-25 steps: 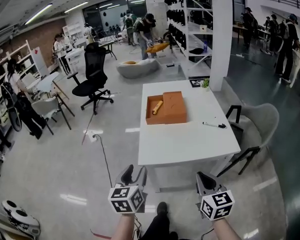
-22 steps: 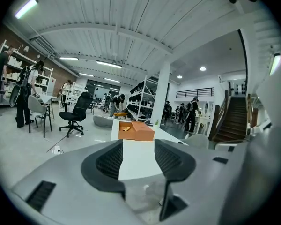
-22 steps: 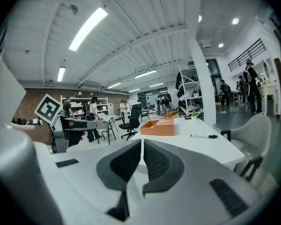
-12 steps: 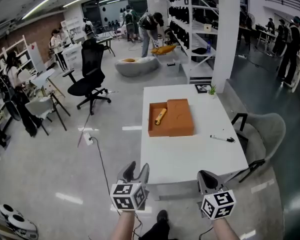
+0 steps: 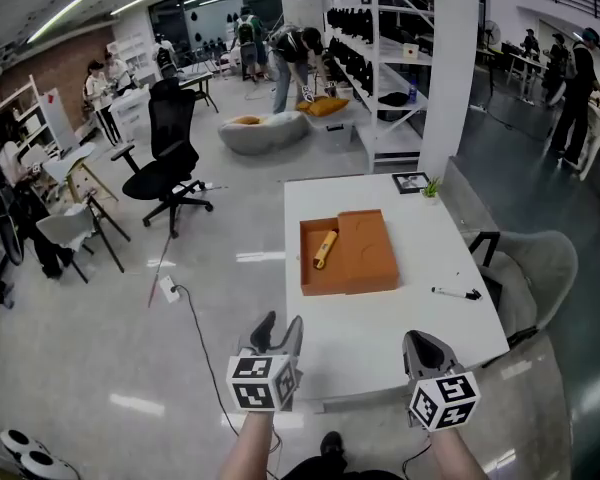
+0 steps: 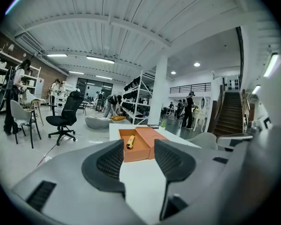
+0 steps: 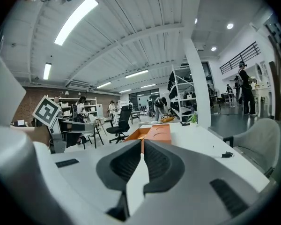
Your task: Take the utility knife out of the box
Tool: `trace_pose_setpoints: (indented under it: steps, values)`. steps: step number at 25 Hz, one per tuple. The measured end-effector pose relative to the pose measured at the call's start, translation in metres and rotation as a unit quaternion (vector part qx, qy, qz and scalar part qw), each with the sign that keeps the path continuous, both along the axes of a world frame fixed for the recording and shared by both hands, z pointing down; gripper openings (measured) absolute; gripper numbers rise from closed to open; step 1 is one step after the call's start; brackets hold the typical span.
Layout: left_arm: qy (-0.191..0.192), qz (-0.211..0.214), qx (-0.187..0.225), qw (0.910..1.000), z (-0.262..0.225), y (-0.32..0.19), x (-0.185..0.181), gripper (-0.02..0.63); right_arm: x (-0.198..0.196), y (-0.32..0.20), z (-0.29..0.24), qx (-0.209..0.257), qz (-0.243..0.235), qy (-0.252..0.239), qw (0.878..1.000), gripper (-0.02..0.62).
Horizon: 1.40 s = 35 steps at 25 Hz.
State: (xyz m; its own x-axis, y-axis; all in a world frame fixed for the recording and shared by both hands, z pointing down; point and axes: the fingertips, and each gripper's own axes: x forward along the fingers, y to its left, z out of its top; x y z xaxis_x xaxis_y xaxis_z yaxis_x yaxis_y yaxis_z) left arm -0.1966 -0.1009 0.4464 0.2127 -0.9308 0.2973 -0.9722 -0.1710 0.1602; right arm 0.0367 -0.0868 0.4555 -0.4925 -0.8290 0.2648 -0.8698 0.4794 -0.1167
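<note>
An orange box (image 5: pixel 360 260) lies open on the white table (image 5: pixel 380 333), and a yellow utility knife (image 5: pixel 324 249) rests in its left tray. Both grippers hover short of the table's near edge, well away from the box. My left gripper (image 5: pixel 280 324) is open with nothing between its jaws. In the left gripper view the box (image 6: pixel 141 146) and the knife (image 6: pixel 130 141) show through the gap of the left gripper (image 6: pixel 139 147). My right gripper (image 5: pixel 421 342) is shut and empty. In the right gripper view the box (image 7: pixel 154 132) sits just beyond the right gripper (image 7: pixel 142 143).
A black marker pen (image 5: pixel 456 293) lies on the table's right side, and a small plant (image 5: pixel 432 188) and a picture frame (image 5: pixel 412 181) stand at its far edge. A grey chair (image 5: pixel 535 273) is at the right, a black office chair (image 5: pixel 167 158) at the left. A cable (image 5: pixel 195 328) runs over the floor.
The table and box have drawn nearer in the head view. Both grippers now sit close to the table's front edge. Their jaws look unchanged.
</note>
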Motion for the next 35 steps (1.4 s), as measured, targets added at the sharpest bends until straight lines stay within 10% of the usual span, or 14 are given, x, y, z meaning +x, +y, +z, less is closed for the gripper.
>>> trace_pose_setpoints:
  steps: [35]
  values:
    - [-0.116, 0.044, -0.067, 0.9899, 0.028, -0.212, 0.019, 0.186, 0.016, -0.166, 0.011, -0.012, 0.018, 0.002, 1.000, 0.002]
